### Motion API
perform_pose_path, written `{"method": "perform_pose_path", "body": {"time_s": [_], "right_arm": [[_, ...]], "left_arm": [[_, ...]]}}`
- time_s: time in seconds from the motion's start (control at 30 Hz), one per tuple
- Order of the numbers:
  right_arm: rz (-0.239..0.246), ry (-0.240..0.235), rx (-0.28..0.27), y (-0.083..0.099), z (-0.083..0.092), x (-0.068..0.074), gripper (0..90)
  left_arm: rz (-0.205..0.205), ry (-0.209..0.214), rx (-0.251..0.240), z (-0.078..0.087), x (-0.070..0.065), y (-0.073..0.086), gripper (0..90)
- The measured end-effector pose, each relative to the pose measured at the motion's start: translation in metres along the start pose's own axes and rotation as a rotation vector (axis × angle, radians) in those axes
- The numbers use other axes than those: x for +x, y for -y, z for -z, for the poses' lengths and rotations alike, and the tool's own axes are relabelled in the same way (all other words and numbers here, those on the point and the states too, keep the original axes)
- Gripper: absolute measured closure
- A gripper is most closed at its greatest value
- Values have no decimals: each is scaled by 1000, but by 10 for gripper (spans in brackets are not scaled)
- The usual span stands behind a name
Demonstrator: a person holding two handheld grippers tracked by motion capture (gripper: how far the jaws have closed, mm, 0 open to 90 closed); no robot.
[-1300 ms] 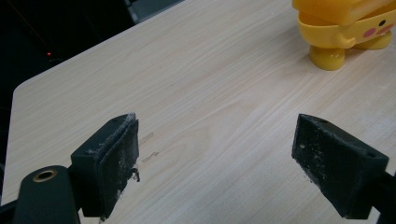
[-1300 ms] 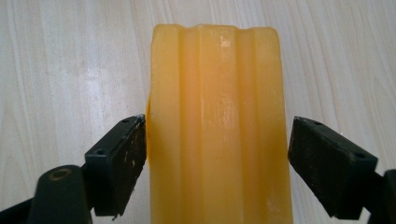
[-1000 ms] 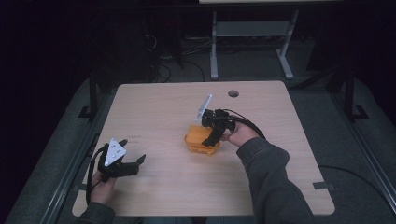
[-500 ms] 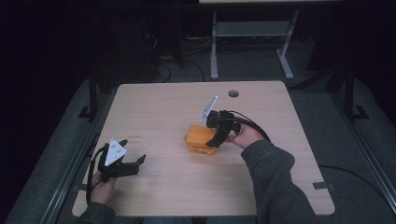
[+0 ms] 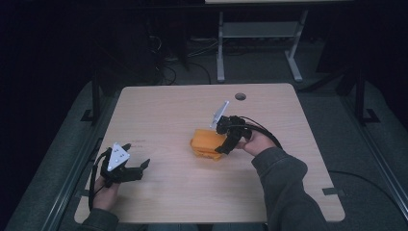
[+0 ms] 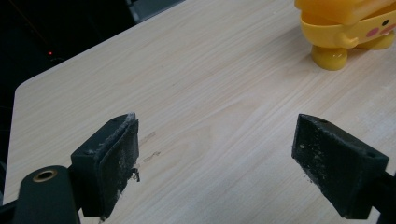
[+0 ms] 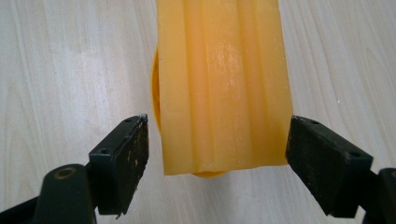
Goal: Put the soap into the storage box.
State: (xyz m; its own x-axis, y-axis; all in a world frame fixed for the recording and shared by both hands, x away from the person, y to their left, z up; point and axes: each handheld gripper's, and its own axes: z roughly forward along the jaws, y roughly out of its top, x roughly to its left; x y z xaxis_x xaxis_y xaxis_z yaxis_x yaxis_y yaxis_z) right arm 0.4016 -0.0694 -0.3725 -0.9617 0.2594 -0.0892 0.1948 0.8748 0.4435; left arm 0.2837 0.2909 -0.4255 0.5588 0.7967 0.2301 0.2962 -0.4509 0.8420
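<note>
My right gripper [image 5: 222, 144] hangs over the yellow toy [image 5: 206, 143] near the middle of the bench [image 5: 163, 110], tipped down at it from the right side. In the right gripper view its jaws are spread wide, one on each side of the toy's flat ribbed yellow top [image 7: 223, 84], with a sliver of bench showing between each pad and the plastic. So it is released, straddling the toy and not gripping it; I cannot tell whether either pad brushes the edge. The grey plate on top of that gripper points up and away from me, and its cable loops back past my hand [image 5: 256, 142].

My left gripper [image 5: 139, 168] rests low at the near left corner of the bench, well apart from the toy. In the left gripper view its jaws also stand wide apart with only bare wood grain between them, holding nothing. Farther off in that view the toy [image 6: 348, 29] stands on the bench on its stubby round feet, with a pink cheek spot and a small black mark on its side.

Compared with a second ago, the right gripper has shifted slightly lower and nearer to me along the toy's right side. The toy sits in much the same spot, and my left gripper has not moved.
</note>
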Motion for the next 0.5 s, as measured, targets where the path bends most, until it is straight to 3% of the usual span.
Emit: {"method": "perform_pose_path", "body": {"time_s": [0.5], "right_arm": [[-1,19,-7,9,7,7,221]], "left_arm": [[-3,1,5,0,0,0,141]]}}
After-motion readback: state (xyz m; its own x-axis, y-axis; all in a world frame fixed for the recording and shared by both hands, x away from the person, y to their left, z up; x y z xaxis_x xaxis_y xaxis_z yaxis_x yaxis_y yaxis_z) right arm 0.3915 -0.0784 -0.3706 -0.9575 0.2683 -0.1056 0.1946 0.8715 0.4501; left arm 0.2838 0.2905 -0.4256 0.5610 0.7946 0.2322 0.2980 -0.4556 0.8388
